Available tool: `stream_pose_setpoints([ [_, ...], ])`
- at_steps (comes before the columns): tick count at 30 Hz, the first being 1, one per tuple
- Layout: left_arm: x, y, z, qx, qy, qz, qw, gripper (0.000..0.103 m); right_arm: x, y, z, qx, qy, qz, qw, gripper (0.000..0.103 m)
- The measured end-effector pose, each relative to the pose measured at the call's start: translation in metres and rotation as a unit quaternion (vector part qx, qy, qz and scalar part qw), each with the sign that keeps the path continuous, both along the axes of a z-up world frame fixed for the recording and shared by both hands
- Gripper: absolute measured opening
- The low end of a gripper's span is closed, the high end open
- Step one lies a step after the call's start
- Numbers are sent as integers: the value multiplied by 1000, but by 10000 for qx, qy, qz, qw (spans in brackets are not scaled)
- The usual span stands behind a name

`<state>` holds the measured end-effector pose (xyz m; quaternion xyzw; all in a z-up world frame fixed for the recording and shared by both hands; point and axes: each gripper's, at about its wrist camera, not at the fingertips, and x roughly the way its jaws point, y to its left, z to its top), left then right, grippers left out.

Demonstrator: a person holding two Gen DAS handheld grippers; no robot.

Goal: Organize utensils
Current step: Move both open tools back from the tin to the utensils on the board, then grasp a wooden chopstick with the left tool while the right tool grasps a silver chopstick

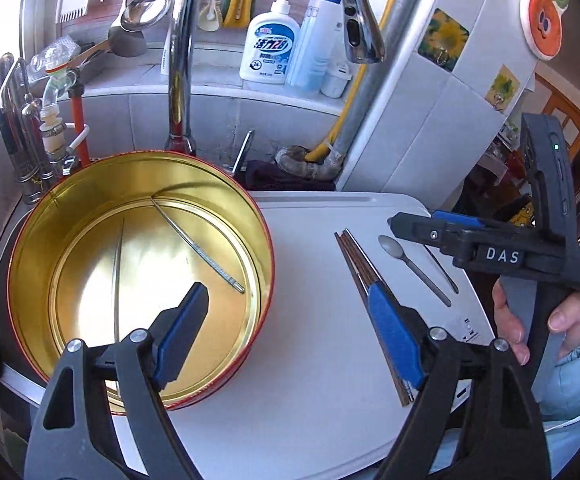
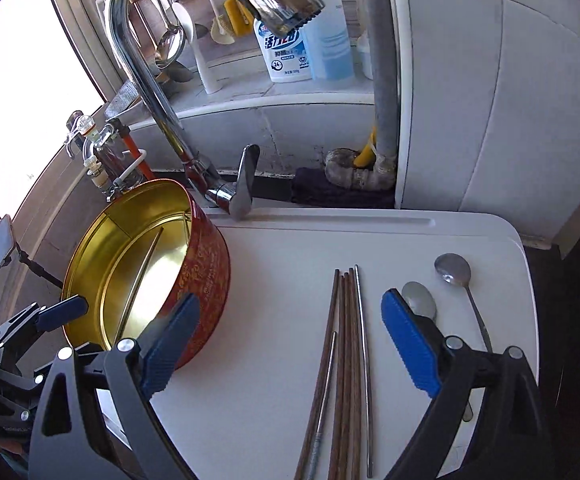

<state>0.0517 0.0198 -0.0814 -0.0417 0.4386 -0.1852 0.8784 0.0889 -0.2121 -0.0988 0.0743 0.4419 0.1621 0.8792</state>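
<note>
A round red tin [image 1: 90, 208] with a gold inside stands at the left; it also shows in the right wrist view [image 2: 206, 264]. Two metal chopsticks [image 1: 198, 244] lie in it. On the white board [image 1: 309, 360] lie several wooden and metal chopsticks [image 2: 345, 344] and two metal spoons [image 2: 451, 270]. My left gripper [image 1: 286, 312] is open and empty, one finger over the tin, the other over the chopsticks [image 1: 355, 258]. My right gripper [image 2: 290, 320] is open and empty above the chopsticks; it also shows in the left wrist view [image 1: 413, 228].
A chrome faucet [image 2: 142, 76] arches over the back of the board. Soap bottles [image 1: 270, 52] stand on the ledge behind. Ladles and brushes hang on the wall. A grey pipe [image 2: 383, 80] and a white cabinet [image 2: 489, 100] stand at the right.
</note>
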Motion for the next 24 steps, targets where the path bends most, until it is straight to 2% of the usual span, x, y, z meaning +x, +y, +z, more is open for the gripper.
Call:
stream_pose_setpoints([
  [5, -10, -56, -27, 239, 280, -511, 9980, 81, -13, -31, -21, -269, 171, 64, 9995, 93],
  [10, -12, -93, -64, 668, 440, -663, 9946, 81, -27, -48, -47, -463, 367, 106, 9982, 93],
  [14, -5, -103, -87, 807, 606, -640, 9928, 81, -34, -48, -66, -795, 388, 266, 9957, 80],
  [24, 12, -116, -102, 1214, 609, -602, 9889, 81, -45, -49, -93, -1211, 448, 417, 9907, 76],
])
